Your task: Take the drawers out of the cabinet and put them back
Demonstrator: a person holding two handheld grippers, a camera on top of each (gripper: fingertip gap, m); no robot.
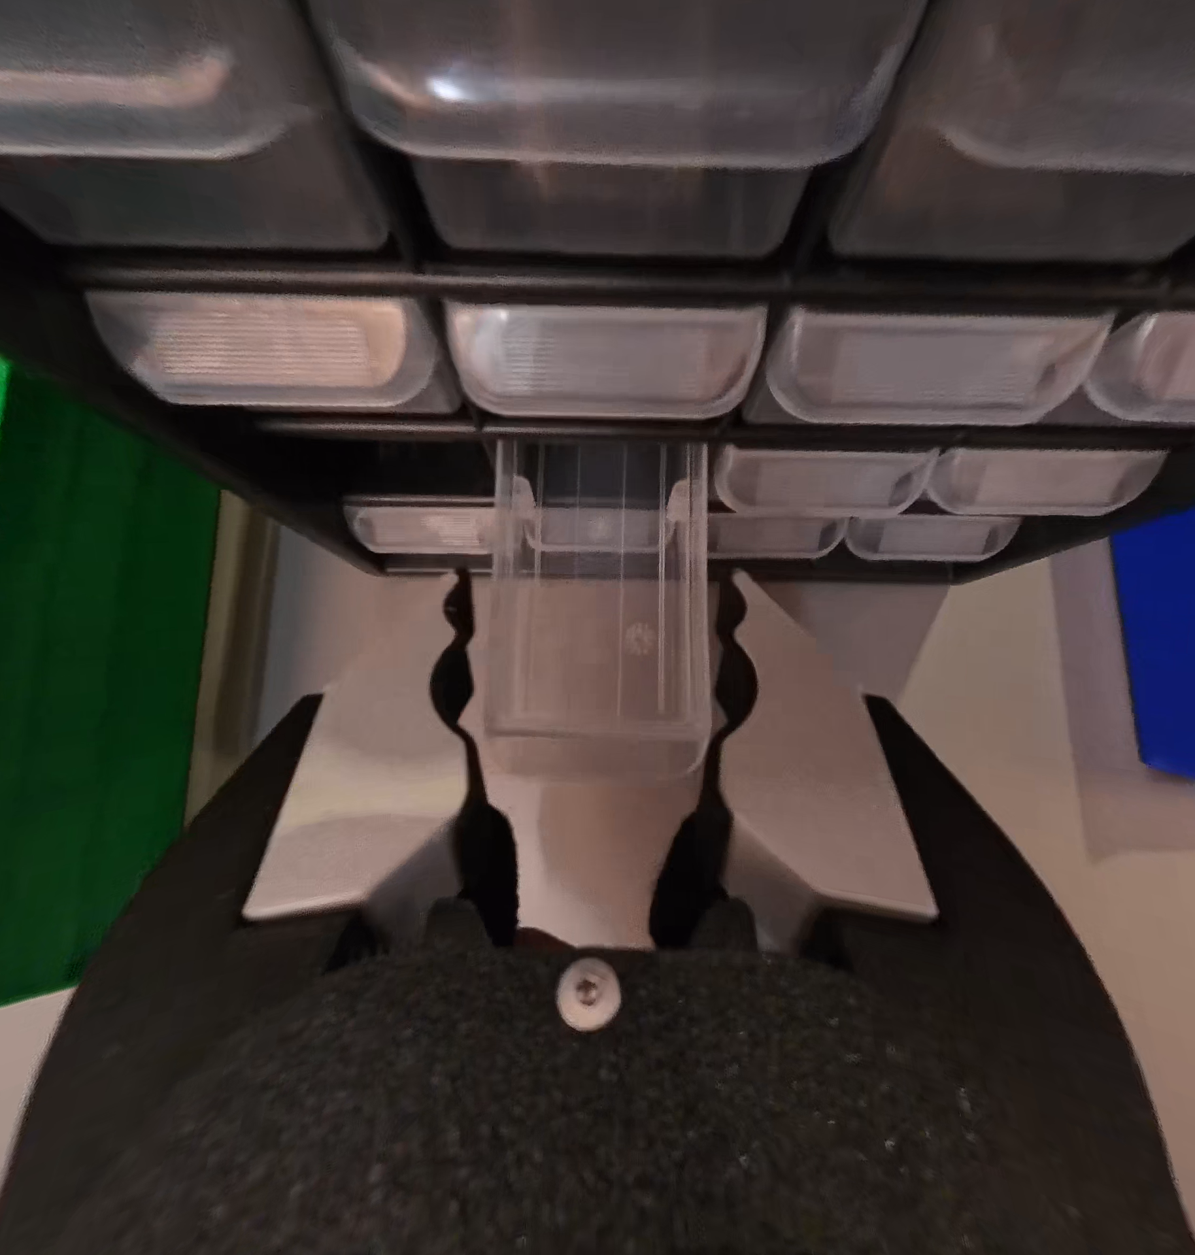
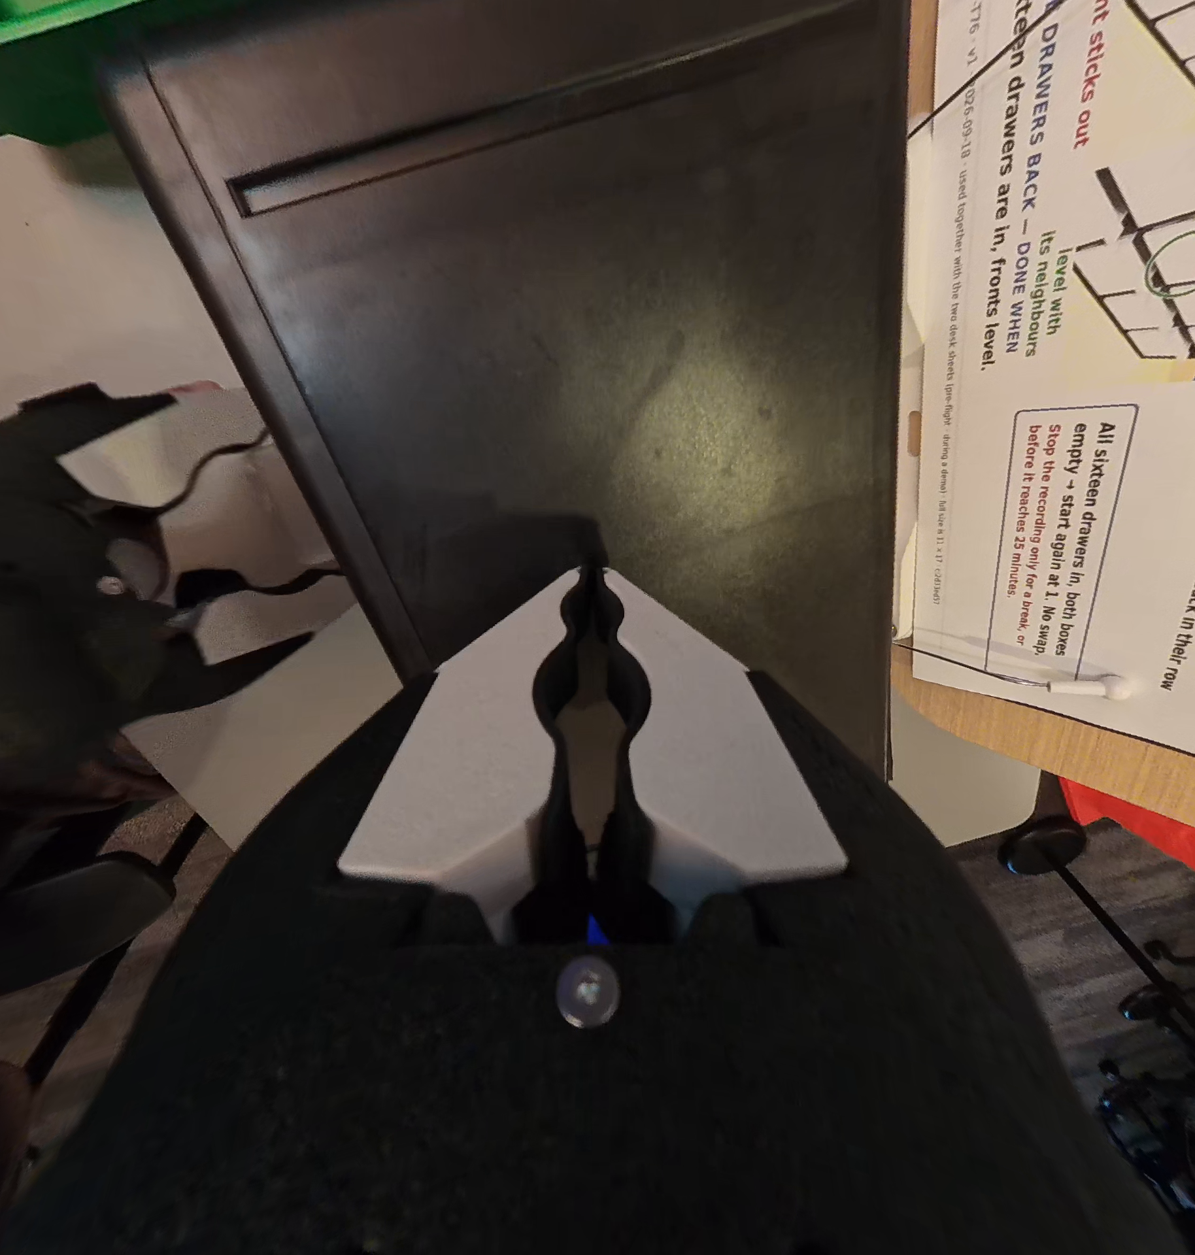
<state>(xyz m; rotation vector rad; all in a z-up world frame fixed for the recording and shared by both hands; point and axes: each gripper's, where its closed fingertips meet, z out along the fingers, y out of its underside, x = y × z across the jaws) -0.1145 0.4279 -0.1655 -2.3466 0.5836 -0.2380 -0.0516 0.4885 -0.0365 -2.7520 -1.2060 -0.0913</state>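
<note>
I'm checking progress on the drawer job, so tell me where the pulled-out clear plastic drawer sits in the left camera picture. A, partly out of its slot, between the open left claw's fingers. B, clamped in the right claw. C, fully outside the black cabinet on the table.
A: the clear plastic drawer still reaches into the black cabinet, and the left claw is spread on either side of it; whether the fingers touch it is unclear.

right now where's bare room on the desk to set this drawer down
Bare pale desk lies below the cabinet, between the green box and the blue box. The middle is crowded: the left gripper straddles the pulled-out drawer.
</note>
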